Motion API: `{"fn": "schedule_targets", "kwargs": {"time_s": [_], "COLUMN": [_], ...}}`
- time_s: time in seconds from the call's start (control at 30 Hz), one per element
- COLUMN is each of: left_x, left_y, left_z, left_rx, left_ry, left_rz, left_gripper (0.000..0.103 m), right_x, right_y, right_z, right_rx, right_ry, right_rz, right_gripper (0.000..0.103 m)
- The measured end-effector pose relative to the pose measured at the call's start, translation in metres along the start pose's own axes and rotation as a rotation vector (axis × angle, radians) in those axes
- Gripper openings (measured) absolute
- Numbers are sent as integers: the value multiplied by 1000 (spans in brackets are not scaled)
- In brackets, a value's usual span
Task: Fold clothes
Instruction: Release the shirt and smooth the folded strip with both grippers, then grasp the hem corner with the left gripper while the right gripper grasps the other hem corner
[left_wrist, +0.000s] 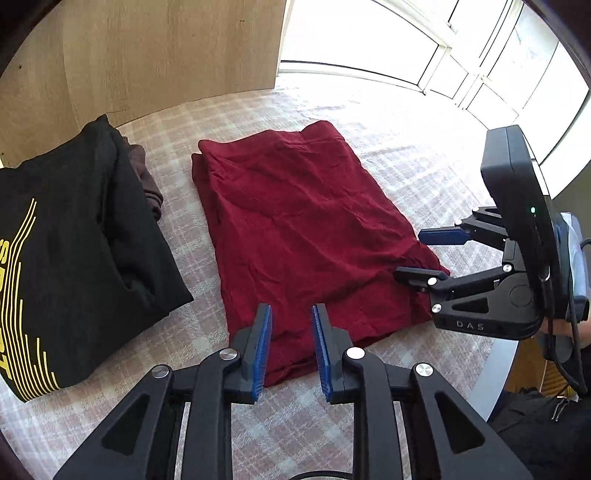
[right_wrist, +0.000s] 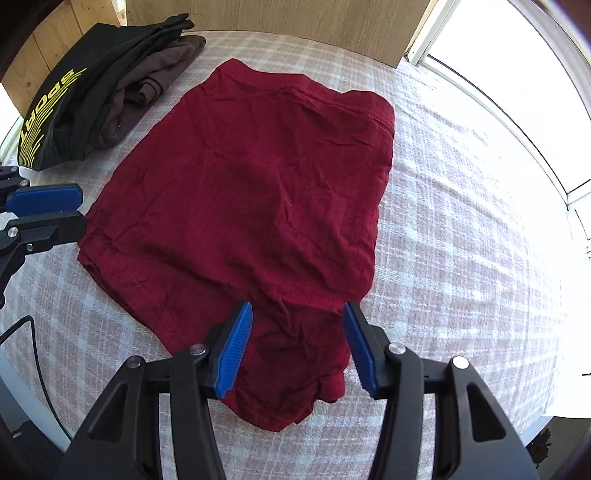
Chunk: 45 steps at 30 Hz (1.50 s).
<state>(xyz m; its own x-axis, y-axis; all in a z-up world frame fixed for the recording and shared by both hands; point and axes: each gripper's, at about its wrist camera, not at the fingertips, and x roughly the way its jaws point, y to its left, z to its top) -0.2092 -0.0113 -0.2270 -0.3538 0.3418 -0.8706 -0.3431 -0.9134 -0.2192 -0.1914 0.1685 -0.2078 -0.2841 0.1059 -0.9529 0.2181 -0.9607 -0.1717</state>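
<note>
A dark red garment (left_wrist: 295, 229) (right_wrist: 251, 206) lies flat, folded into a rough rectangle, on the checked cloth of the table. My left gripper (left_wrist: 291, 343) hovers open over its near edge, with nothing between the blue pads. My right gripper (right_wrist: 297, 347) is open too, its fingers straddling the garment's near corner without pinching it. In the left wrist view the right gripper (left_wrist: 421, 254) reaches in from the right at the garment's right corner. In the right wrist view the left gripper (right_wrist: 48, 210) shows at the far left beside the cloth's left edge.
A stack of folded clothes sits at the left: a black shirt with yellow print (left_wrist: 66, 258) (right_wrist: 74, 96) over a brown garment (right_wrist: 155, 85). A wooden panel (left_wrist: 166, 55) stands behind the table. Bright windows (left_wrist: 443, 44) lie to the right. The table edge (left_wrist: 495, 373) curves nearby.
</note>
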Motion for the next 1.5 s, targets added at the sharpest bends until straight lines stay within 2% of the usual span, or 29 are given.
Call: {"fn": "schedule_targets", "kwargs": {"time_s": [0.1,0.2,0.3,0.37,0.53,0.67,0.73,0.8,0.97,1.07,1.13,1.23,1.3,1.33,1.4,1.43,1.5], "left_x": [10,-3,-19,-20,-7,-9,-9,-7,4,7,7,9,9,9,8,7,5], "left_y": [11,22,24,18,10,15,22,29,25,15,12,8,5,4,4,5,7], "left_z": [-4,-11,-19,-21,-23,-23,-23,-24,-24,-23,-23,-23,-23,-22,-23,-23,-24], "left_rx": [-15,-83,-151,-156,-198,-229,-248,-269,-250,-215,-213,-203,-189,-182,-170,-172,-176], "left_ry": [76,70,45,47,80,70,77,90,113,115,115,117,114,111,107,106,101], "left_rz": [41,-3,-28,-19,-33,-24,-21,-22,-4,8,-6,-23,-20,-16,-12,-20,-34], "left_gripper": [21,22,41,42,43,51,56,57,57,57,57,55,49,40,29,25,25], "right_x": [-7,-22,-36,-39,-44,-61,-61,-61,-69,-80,-91,-85,-82,-82,-81,-79,-75], "right_y": [-6,-15,-23,-26,-39,-55,-59,-59,-45,-42,-47,-50,-45,-41,-31,-25,-16], "right_z": [-6,-15,-29,-38,-60,-94,-97,-99,-98,-100,-104,-97,-95,-95,-94,-93,-90], "right_rx": [22,49,92,127,238,356,401,421,388,388,406,392,379,371,350,340,318], "right_ry": [3,-14,-26,-16,3,19,29,47,49,28,11,43,61,67,76,85,91], "right_rz": [-23,-76,-115,-108,-16,63,93,98,78,24,0,-2,2,6,11,10,8], "right_gripper": [55,55,58,58,58,58,58,58,58,58,58,59,59,59,59,59,59]}}
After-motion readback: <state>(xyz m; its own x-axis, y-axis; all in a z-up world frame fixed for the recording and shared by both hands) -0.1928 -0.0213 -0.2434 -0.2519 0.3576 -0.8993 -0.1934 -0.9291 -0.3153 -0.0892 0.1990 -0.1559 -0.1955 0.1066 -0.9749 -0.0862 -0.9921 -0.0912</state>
